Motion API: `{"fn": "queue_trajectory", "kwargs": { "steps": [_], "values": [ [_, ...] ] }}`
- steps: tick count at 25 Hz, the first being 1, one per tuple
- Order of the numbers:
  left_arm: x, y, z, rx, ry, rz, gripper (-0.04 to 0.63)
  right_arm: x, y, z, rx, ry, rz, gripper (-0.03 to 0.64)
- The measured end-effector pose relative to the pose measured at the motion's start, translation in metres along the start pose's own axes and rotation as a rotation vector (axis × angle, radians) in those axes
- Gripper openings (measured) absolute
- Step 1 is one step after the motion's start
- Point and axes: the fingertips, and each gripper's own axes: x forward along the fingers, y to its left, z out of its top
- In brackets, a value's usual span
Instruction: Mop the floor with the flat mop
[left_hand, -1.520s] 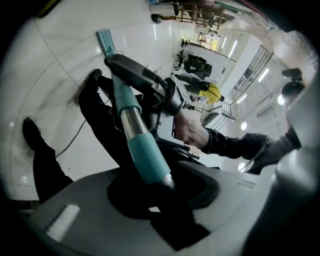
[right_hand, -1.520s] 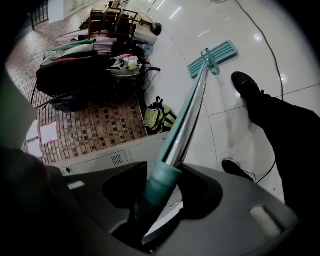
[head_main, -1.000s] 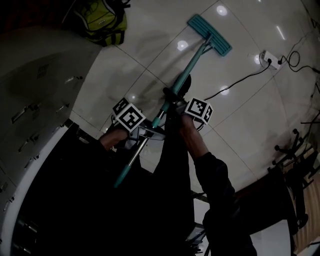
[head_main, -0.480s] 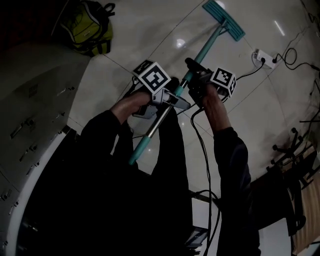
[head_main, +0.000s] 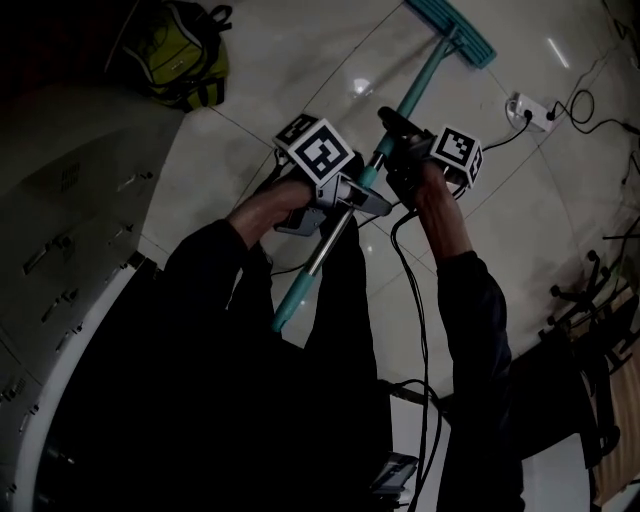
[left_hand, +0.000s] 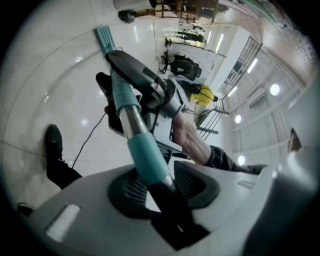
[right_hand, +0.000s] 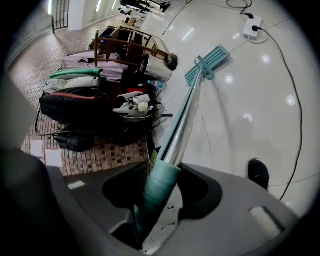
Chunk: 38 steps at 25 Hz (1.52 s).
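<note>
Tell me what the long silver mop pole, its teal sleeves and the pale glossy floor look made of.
The mop pole: probably polished metal tubing; its bare silver length mirrors the lights. The teal sleeves: matte plastic or a rubbery grip; no shine. The floor: likely glazed tile; thin joint lines and sharp lamp reflections.

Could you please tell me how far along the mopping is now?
Done: the left tool and right tool are both shut on the mop handle. In hand: the mop head lies flat on the tiled floor, far out ahead. Left: most likely the mopping itself; no wet trace shows which tiles are finished.
</note>
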Motion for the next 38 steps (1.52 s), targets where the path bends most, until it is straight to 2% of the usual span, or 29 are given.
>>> {"fn": "queue_trajectory", "kwargs": {
  "steps": [3,7,16,19,21,25,29,33,38],
  "values": [
    [-0.01,0.001,-0.053,0.007,0.023,0.001,0.148,-0.001,0.006,-0.052,0.01,-0.002,0.006,0.192],
    [-0.029,0.007,-0.13,-0.016,0.01,-0.015,0.148,0.005,0.006,-0.134,0.038,0.007,0.012,0.19],
    [-0.075,0.026,-0.315,-0.1,0.024,0.007,0.15,0.02,0.001,-0.335,0.133,0.039,0.02,0.19],
    [-0.084,0.033,-0.361,-0.116,0.036,0.018,0.15,0.022,-0.003,-0.385,0.143,0.065,0.018,0.19],
    [-0.09,0.037,-0.377,-0.133,0.02,0.012,0.15,0.025,-0.006,-0.404,0.155,0.075,0.026,0.192],
    [-0.09,0.047,-0.392,-0.161,0.009,0.021,0.152,0.026,-0.019,-0.424,0.171,0.102,0.015,0.192],
    [-0.082,0.048,-0.38,-0.168,-0.015,-0.002,0.152,0.022,-0.025,-0.411,0.165,0.099,0.006,0.193],
    [-0.068,0.038,-0.336,-0.164,-0.052,-0.032,0.152,0.015,-0.025,-0.366,0.166,0.069,-0.004,0.19],
    [-0.038,0.026,-0.245,-0.131,-0.061,-0.045,0.152,0.006,-0.025,-0.267,0.136,0.034,-0.021,0.192]
  ]
}}
